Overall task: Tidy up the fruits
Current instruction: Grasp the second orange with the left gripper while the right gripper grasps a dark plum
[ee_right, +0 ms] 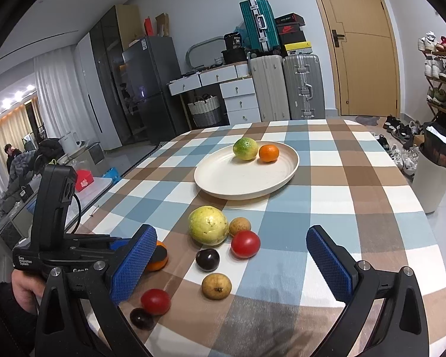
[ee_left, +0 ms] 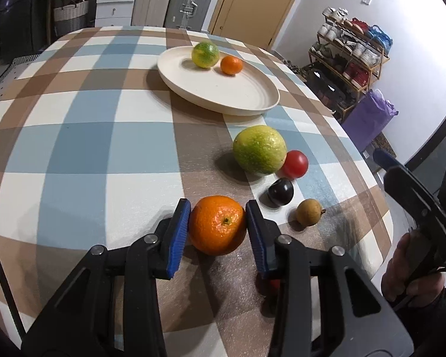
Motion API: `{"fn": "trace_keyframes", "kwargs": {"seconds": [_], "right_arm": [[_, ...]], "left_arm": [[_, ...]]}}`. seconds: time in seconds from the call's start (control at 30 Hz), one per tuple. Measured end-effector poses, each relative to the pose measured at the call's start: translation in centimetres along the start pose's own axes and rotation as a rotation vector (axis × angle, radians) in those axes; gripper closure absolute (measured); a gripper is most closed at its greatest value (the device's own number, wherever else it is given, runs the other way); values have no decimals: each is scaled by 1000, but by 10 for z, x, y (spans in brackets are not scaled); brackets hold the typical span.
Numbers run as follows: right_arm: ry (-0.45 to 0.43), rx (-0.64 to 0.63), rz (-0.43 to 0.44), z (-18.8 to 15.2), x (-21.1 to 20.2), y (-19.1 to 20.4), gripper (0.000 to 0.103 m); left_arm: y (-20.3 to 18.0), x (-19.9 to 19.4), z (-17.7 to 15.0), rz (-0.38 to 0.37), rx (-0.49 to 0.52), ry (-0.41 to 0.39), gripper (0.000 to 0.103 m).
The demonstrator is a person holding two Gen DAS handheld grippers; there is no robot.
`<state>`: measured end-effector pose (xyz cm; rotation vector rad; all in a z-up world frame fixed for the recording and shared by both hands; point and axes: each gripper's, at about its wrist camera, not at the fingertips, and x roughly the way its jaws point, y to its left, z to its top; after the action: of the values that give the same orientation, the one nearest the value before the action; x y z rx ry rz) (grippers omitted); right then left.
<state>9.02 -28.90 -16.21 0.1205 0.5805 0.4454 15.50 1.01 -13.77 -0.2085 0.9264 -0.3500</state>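
Note:
My left gripper [ee_left: 217, 223] is shut on a large orange [ee_left: 216, 224] that rests on the checked tablecloth; the orange shows partly behind a finger in the right wrist view [ee_right: 159, 257]. Beyond it lie a big green-yellow fruit [ee_left: 259, 149], a red tomato [ee_left: 295, 164], a dark plum [ee_left: 280, 192] and a brown fruit [ee_left: 309, 212]. A cream plate [ee_left: 223, 95] farther back holds a green citrus [ee_left: 205, 54] and a small orange [ee_left: 231, 65]. My right gripper [ee_right: 232, 255] is open and empty, above the loose fruits [ee_right: 211, 260].
In the right wrist view a second tomato [ee_right: 155, 301], a second plum [ee_right: 141, 318] and a second brown fruit [ee_right: 240, 226] lie near the front. The table's right edge [ee_left: 383, 208] is close. A shoe rack [ee_left: 351, 59] and suitcases [ee_right: 301, 86] stand beyond the table.

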Motion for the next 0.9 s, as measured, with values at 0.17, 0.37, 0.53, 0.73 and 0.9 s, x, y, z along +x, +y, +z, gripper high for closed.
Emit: {"fn": "trace_keyframes", "kwargs": {"seconds": [0.17, 0.37, 0.53, 0.73, 0.9], "right_arm": [[40, 34, 30, -5, -3, 0, 0], [77, 51, 80, -19, -4, 9, 0], [119, 73, 110, -35, -4, 19, 1], [151, 83, 129, -54, -7, 35, 1], [191, 114, 145, -71, -3, 49, 2]], "left_arm": [[8, -14, -6, -1, -31, -22, 68], [14, -31, -15, 4, -46, -39, 68], [20, -46, -24, 8, -58, -59, 68], [23, -61, -36, 15, -63, -77, 68], [24, -72, -44, 12, -64, -90, 68]]}}
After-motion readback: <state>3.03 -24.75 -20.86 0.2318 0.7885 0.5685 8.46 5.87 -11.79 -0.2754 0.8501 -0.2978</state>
